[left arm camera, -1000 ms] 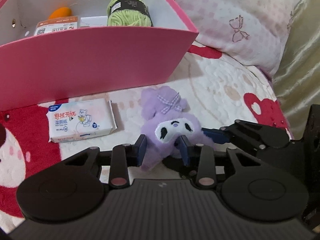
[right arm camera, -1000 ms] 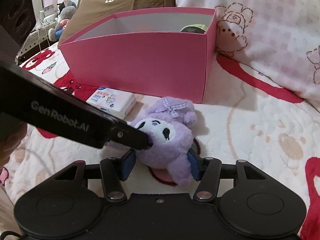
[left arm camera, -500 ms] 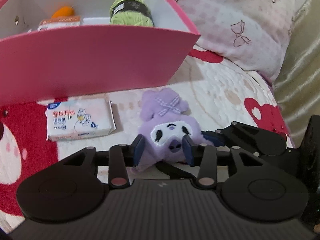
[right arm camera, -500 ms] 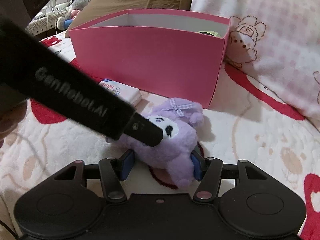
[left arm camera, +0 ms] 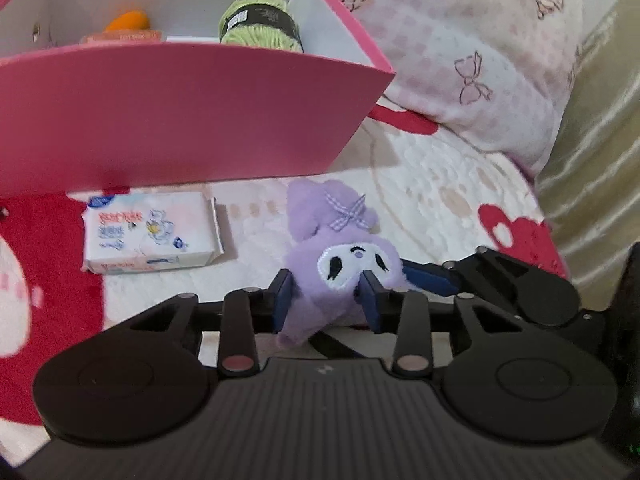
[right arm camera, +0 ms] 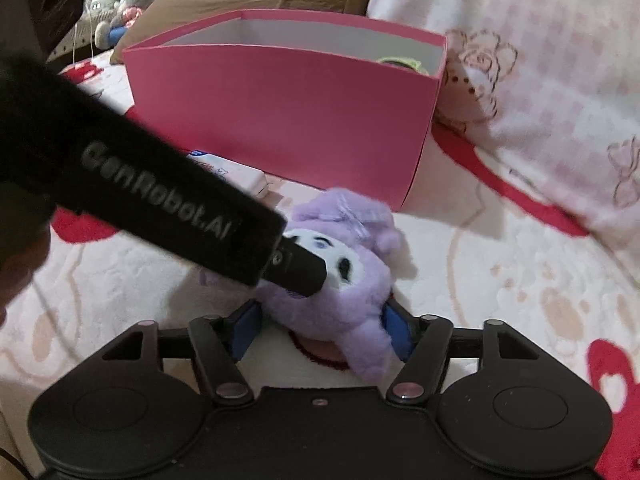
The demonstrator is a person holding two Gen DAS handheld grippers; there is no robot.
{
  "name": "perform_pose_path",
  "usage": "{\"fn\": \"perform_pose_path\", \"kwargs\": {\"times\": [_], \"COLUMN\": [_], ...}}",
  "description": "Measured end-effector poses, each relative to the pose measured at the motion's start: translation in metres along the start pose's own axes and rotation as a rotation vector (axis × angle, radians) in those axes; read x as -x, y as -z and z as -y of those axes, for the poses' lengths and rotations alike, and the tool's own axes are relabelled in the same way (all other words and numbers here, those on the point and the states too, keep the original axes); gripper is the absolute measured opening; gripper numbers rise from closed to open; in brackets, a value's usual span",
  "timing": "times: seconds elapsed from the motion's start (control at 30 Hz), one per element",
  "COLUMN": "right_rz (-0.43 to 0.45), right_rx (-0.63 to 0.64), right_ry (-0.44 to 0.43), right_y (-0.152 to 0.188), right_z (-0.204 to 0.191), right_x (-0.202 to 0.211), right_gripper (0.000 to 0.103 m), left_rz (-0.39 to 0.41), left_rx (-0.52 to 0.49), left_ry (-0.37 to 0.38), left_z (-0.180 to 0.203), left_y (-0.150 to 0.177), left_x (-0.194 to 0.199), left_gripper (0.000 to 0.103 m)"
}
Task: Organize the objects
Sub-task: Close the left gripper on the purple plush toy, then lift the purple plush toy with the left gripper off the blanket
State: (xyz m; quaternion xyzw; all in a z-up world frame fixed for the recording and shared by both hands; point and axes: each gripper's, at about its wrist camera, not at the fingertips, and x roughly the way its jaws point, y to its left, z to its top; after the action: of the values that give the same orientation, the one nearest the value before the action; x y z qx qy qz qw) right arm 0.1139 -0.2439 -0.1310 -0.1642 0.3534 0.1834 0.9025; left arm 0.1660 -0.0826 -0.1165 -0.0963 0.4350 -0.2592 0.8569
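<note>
Left wrist view: left gripper (left arm camera: 327, 295) angled down at the bed, jaws closing, pads pressing both sides of the purple plush toy (left arm camera: 343, 256). Toy on the blanket (left arm camera: 432, 200), in front of the pink box (left arm camera: 180, 120), just right of the tissue pack (left arm camera: 150, 232). Right gripper (right arm camera: 322, 330) also tilted down, jaws opening around the toy's lower body; left pad clear of the fur, contact at the right pad hard to tell. Toy's face partly hidden by the left gripper's finger in the right wrist view. Inside the box, only green yarn (left arm camera: 260, 20) and something orange (left arm camera: 128, 20) partly showing.
</note>
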Motion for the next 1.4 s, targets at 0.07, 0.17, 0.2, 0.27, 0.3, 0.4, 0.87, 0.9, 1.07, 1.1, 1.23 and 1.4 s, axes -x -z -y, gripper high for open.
{"fn": "perform_pose_path", "kwargs": {"times": [0.07, 0.17, 0.2, 0.27, 0.3, 0.4, 0.87, 0.9, 1.07, 1.1, 1.23, 1.4], "right_rz": [0.013, 0.023, 0.027, 0.038, 0.047, 0.059, 0.09, 0.092, 0.102, 0.105, 0.108, 0.132], "right_rx": [0.05, 0.095, 0.094, 0.105, 0.117, 0.117, 0.042, 0.038, 0.008, 0.005, -0.031, -0.026], "right_ry": [0.014, 0.042, 0.048, 0.051, 0.053, 0.041, 0.039, 0.041, 0.048, 0.048, 0.037, 0.052], "right_y": [0.0, -0.001, -0.002, -0.004, -0.004, -0.005, -0.012, -0.013, -0.014, -0.014, -0.017, -0.017], "right_z": [-0.008, -0.018, -0.02, -0.023, -0.023, -0.022, -0.018, -0.018, -0.014, -0.015, -0.011, -0.014], "right_x": [0.003, 0.005, 0.006, 0.011, 0.013, 0.016, 0.03, 0.031, 0.038, 0.04, 0.045, 0.053], "right_gripper": [0.074, 0.079, 0.08, 0.082, 0.082, 0.085, 0.088, 0.088, 0.088, 0.088, 0.088, 0.088], "left_rz": [-0.006, -0.03, -0.036, -0.038, -0.04, -0.039, -0.054, -0.053, -0.042, -0.04, -0.03, -0.013], "left_rx": [-0.034, -0.008, 0.006, 0.039, 0.056, 0.083, 0.079, 0.078, 0.088, 0.089, 0.091, 0.085], "left_ry": [-0.015, 0.009, 0.018, 0.041, 0.054, 0.061, 0.101, 0.107, 0.143, 0.148, 0.172, 0.185], "left_z": [0.005, 0.005, 0.004, 0.001, 0.0, -0.002, 0.012, 0.014, 0.018, 0.019, 0.022, 0.024], "left_y": [0.001, 0.002, 0.003, 0.005, 0.005, 0.005, -0.005, -0.005, -0.006, -0.006, -0.007, -0.006], "left_x": [0.002, 0.004, 0.005, 0.008, 0.011, 0.016, 0.033, 0.035, 0.044, 0.045, 0.051, 0.06], "left_gripper": [0.033, 0.033, 0.033, 0.033, 0.033, 0.033, 0.033, 0.033, 0.033, 0.033, 0.033, 0.033]}}
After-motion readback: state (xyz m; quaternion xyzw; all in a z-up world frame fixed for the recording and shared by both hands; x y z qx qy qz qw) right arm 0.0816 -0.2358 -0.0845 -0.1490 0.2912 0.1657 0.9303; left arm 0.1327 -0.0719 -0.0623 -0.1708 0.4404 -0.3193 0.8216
